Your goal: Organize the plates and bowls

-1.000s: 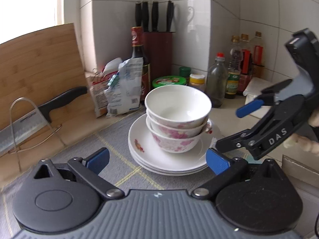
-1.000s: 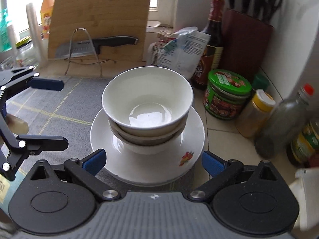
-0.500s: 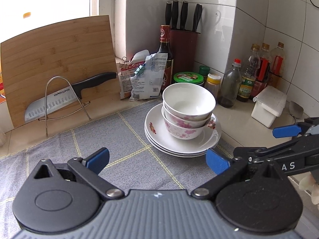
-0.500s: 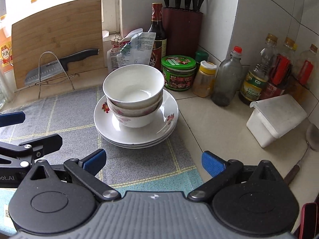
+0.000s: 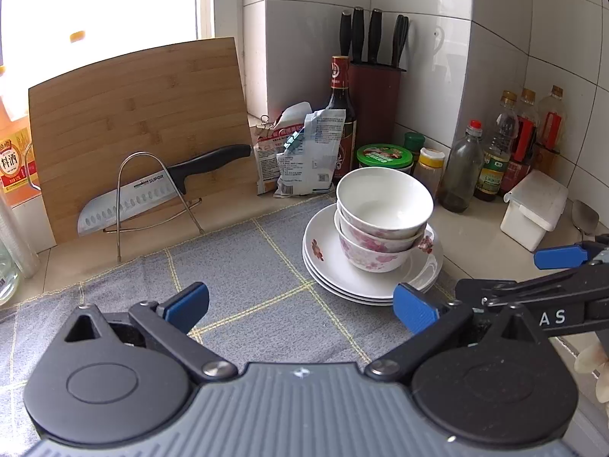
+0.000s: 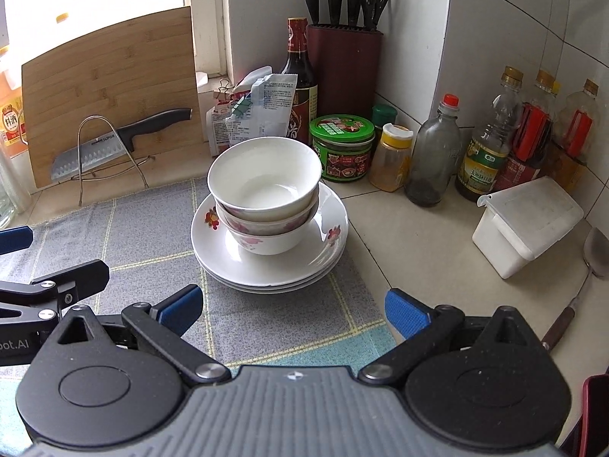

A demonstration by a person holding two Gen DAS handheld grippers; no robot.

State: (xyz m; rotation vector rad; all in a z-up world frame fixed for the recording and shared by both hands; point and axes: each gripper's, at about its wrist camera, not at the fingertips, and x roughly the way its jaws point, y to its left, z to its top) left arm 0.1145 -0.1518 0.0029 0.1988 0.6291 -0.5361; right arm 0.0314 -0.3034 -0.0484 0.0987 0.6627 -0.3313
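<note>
Nearest us, our left gripper (image 5: 300,306) stands wide open with nothing between its blue pads, and our right gripper (image 6: 293,310) is spread just as wide and just as empty. Each shows in the other's view: the right one juts in low at the left gripper's right side, the left one at the right gripper's left. A second ago both were close up against the crockery; now they have drawn back and hang over the near part of the grey cloth (image 5: 243,278), apart from everything.

Just ahead of the right gripper, and ahead and to the right of the left one, sit the plates (image 6: 266,270), stacked at the cloth's far right corner. We count three rims, though the lowest is hard to separate from its shadow. Nested on them are the bowls (image 6: 264,198), a plain white one on top of two flowered ones, upright and steady.

Since the pile has not shifted while we pulled away, we judge the stacking done and the task at or near its end.

Beyond stand a green-lidded jar (image 6: 341,148), bottles (image 6: 430,152), a knife block (image 6: 344,64) and, ahead to the left, a cutting board (image 5: 137,122).
</note>
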